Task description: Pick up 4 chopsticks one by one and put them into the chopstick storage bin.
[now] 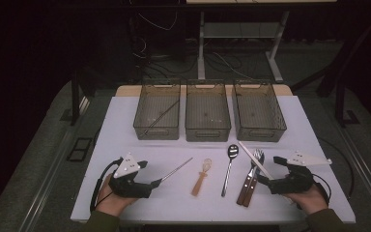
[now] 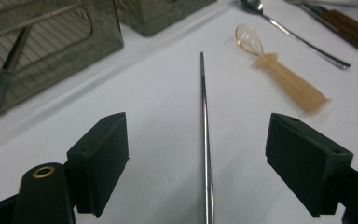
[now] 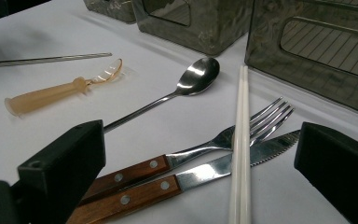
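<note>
- Three see-through grey wire-mesh bins stand in a row at the far side of the white table [image 1: 125, 203].
- The left bin [image 1: 157, 112] has one thin metal stick [image 1: 162, 117] lying slanted inside it.
- The middle bin [image 1: 207, 112] and the right bin [image 1: 258, 112] look bare inside.
- The left gripper [image 2: 200, 154] is low over the table, nearer the person than the left bin, with its black jaws wide apart.
- A long thin metal chopstick [image 2: 204, 135] lies flat on the table between those jaws, and neither pad touches it.
- The right gripper [image 3: 205, 186], nearer the person than the right bin, is also wide apart, with a pair of white chopsticks [image 3: 240, 154] lying between its jaws, not squeezed.
</note>
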Tool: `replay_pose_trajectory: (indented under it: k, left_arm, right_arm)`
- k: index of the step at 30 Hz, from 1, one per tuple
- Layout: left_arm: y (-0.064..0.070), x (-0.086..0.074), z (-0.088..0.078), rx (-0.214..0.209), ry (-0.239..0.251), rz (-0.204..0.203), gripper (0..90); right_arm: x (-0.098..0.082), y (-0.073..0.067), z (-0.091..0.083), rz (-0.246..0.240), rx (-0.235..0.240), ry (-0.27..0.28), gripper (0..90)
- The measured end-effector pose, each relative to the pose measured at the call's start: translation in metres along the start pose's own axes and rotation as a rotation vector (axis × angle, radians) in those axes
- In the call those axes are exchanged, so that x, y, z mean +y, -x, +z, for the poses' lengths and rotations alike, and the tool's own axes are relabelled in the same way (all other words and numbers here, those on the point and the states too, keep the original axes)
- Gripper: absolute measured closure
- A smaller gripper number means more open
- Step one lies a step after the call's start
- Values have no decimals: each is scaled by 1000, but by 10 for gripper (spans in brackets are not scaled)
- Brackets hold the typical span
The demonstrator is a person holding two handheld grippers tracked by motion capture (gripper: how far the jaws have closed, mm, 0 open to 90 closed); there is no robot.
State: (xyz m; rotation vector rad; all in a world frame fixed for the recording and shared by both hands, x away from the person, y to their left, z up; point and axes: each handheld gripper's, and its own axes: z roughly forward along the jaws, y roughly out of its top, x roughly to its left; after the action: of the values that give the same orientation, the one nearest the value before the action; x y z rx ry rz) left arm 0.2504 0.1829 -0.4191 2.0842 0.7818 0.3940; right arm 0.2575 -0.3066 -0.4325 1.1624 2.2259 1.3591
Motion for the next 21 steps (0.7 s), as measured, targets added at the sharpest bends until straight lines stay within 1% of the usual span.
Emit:
replay_pose_trajectory:
  k: [1, 4, 8, 9, 11, 12, 14, 16, 18, 21]
  left_arm:
    - [1, -1, 0, -1, -7, -2, 203]
    - [4, -5, -1, -12, -15, -29, 219]
    - [3, -9, 1, -14, -50, -26, 267]
    - [2, -10, 2, -14, -50, -31, 287]
    - [1, -11, 4, -23, -65, -30, 335]
    - [1, -12, 6, -21, -61, -39, 365]
    - [0, -12, 8, -32, -89, -29, 443]
    - [0, -12, 11, -33, -111, -18, 506]
    - [1, -12, 12, -38, -124, -18, 560]
    - [0, -12, 15, -40, -140, -31, 629]
  right_arm:
    - [0, 0, 0, -1, 1, -1, 21]
    - [0, -1, 1, -1, 1, -3, 21]
    - [0, -2, 1, -5, -2, -7, 21]
    - [0, -2, 1, -3, -4, -6, 21]
    - [0, -2, 1, -4, -9, -7, 21]
    - [1, -2, 1, -9, -11, -6, 21]
    - [1, -3, 0, -10, -12, -6, 21]
    - [1, -3, 0, -13, -13, -7, 21]
    - [1, -3, 0, -21, -14, -4, 21]
    - [1, -2, 0, -20, -13, -2, 21]
